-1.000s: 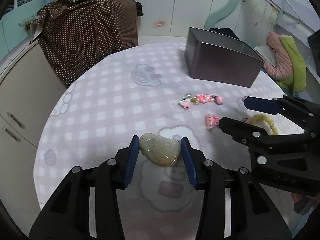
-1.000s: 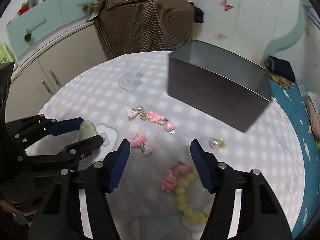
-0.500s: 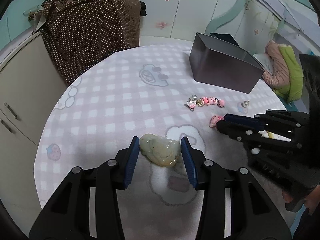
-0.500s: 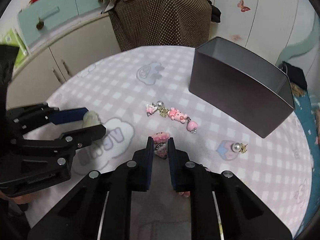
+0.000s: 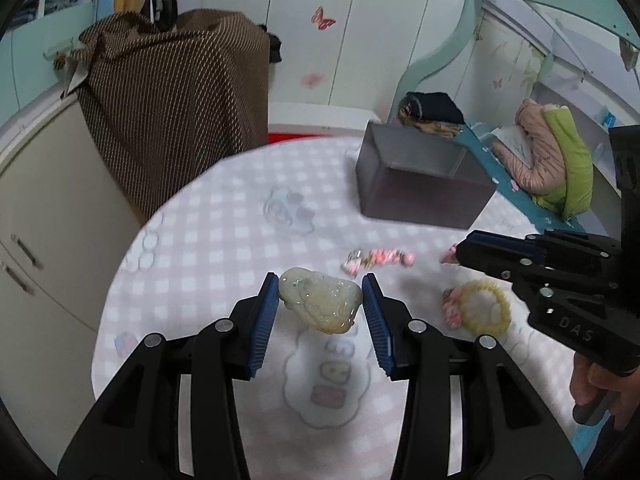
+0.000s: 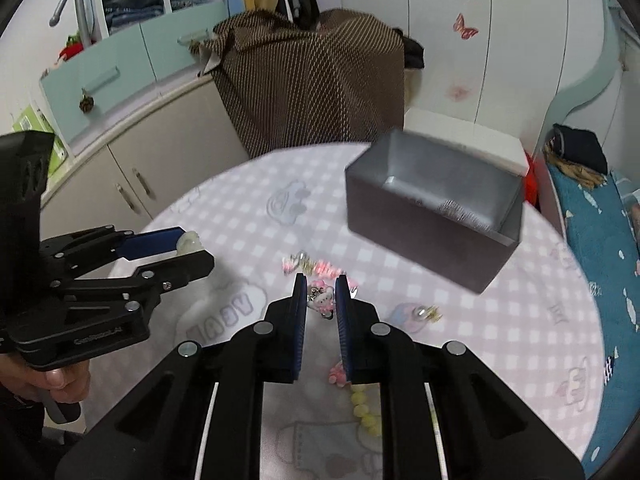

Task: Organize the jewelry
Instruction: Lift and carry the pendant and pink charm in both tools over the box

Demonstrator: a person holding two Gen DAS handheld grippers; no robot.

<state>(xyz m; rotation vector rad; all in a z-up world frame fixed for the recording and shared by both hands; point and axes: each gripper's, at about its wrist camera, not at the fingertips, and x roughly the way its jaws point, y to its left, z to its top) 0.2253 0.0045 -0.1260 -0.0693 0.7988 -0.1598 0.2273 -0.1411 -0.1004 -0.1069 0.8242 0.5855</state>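
My left gripper (image 5: 320,302) is shut on a pale green jade pendant (image 5: 320,300) and holds it above the table; the gripper also shows in the right wrist view (image 6: 188,250). My right gripper (image 6: 321,300) is shut on a small pink charm (image 6: 322,300), lifted off the cloth; it shows in the left wrist view (image 5: 452,256). A grey open box (image 6: 432,216) stands at the back right of the table (image 5: 380,184). A pink charm chain (image 5: 376,259), a yellow bead bracelet (image 5: 484,310) and a pearl earring (image 6: 422,312) lie on the checked cloth.
The round table (image 5: 224,240) has a pink checked cloth. A brown dotted cloth (image 5: 172,112) hangs over something behind it. Cabinets (image 6: 132,160) stand to the left, and a bed with clothes (image 5: 552,160) to the right.
Both grippers have risen off the table with their pieces. The right gripper closed on the pink charm one second to half a second ago and has lifted it.
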